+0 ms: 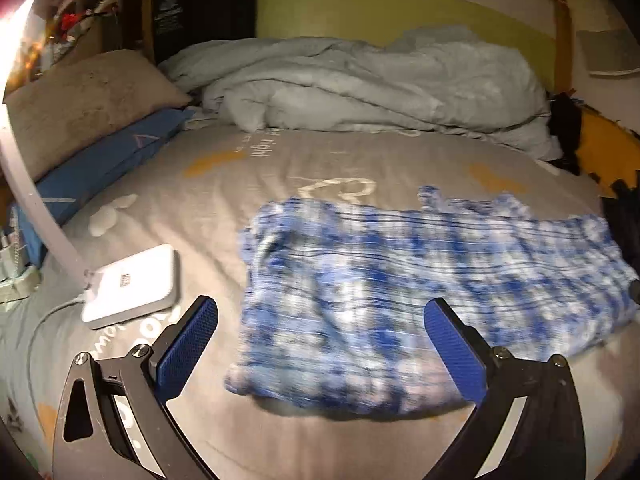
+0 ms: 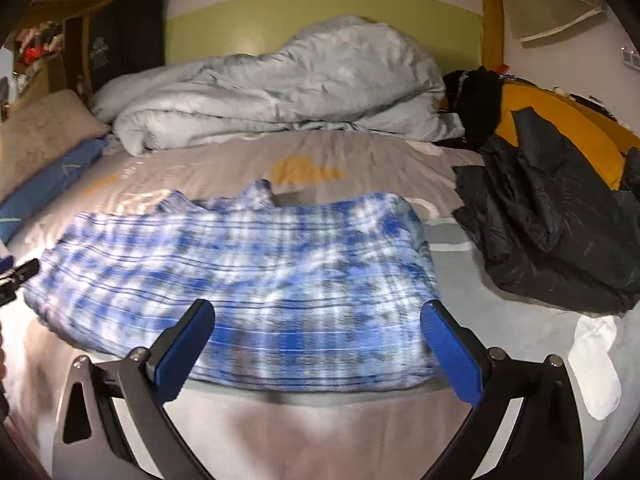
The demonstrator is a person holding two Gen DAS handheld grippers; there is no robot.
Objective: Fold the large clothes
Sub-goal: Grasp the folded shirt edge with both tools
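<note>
A blue and white checked garment (image 1: 420, 292) lies folded into a wide rectangle on the grey bed sheet (image 1: 240, 184). It looks blurred in both views. My left gripper (image 1: 320, 320) is open and empty, just above the garment's near left part. In the right wrist view the same garment (image 2: 248, 272) fills the middle, and my right gripper (image 2: 318, 320) is open and empty over its near right edge. The tip of the left gripper (image 2: 16, 276) shows at the far left edge there.
A crumpled grey duvet (image 2: 272, 96) lies along the far side. A dark jacket (image 2: 560, 224) and a white sock (image 2: 596, 368) lie at the right. A white lamp base (image 1: 132, 284) with cable, a tan pillow (image 1: 84, 104) and a blue pillow (image 1: 100, 168) are at the left.
</note>
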